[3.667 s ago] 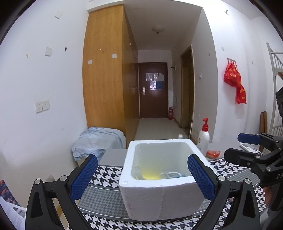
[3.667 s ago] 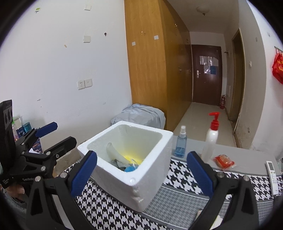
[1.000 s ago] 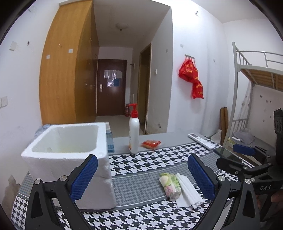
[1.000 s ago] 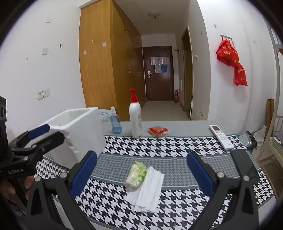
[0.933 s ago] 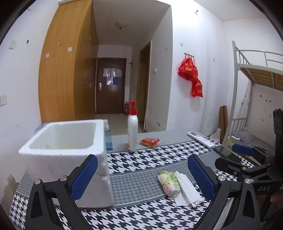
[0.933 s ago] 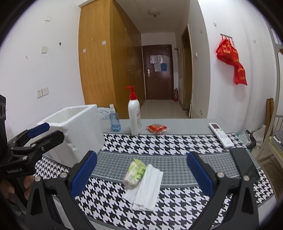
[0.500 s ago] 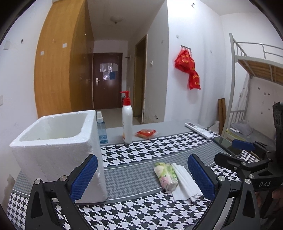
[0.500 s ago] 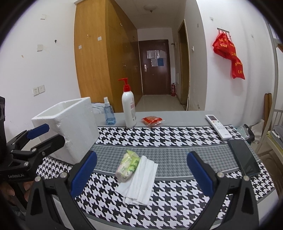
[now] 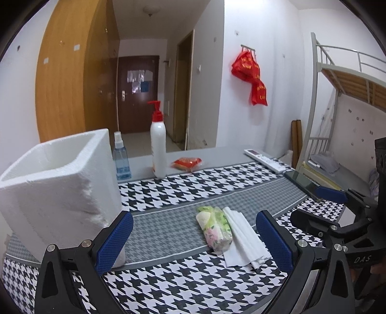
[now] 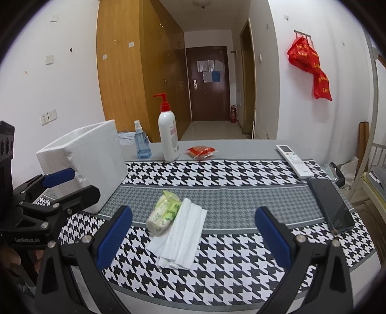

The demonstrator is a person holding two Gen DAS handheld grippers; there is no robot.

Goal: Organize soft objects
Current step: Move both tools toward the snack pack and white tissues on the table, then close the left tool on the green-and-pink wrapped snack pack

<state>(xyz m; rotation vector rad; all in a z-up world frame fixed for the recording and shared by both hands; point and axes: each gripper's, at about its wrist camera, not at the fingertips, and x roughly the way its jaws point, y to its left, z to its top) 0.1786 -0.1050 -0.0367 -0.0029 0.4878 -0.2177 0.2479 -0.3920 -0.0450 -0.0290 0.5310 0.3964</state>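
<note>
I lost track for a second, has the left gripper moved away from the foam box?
Yes. The left gripper swung right: the foam box, once centred between its fingers, now sits left, tissue pack ahead.

A white-walled room with a hallway at twelve o'clock.
A tall wooden wardrobe [image 10: 135,72] stands at eleven o'clock; a dark brown door [image 10: 207,82] closes the hallway under a ceiling lamp [image 9: 150,10]. A metal bunk bed [image 9: 347,79] rises at two o'clock.
</note>
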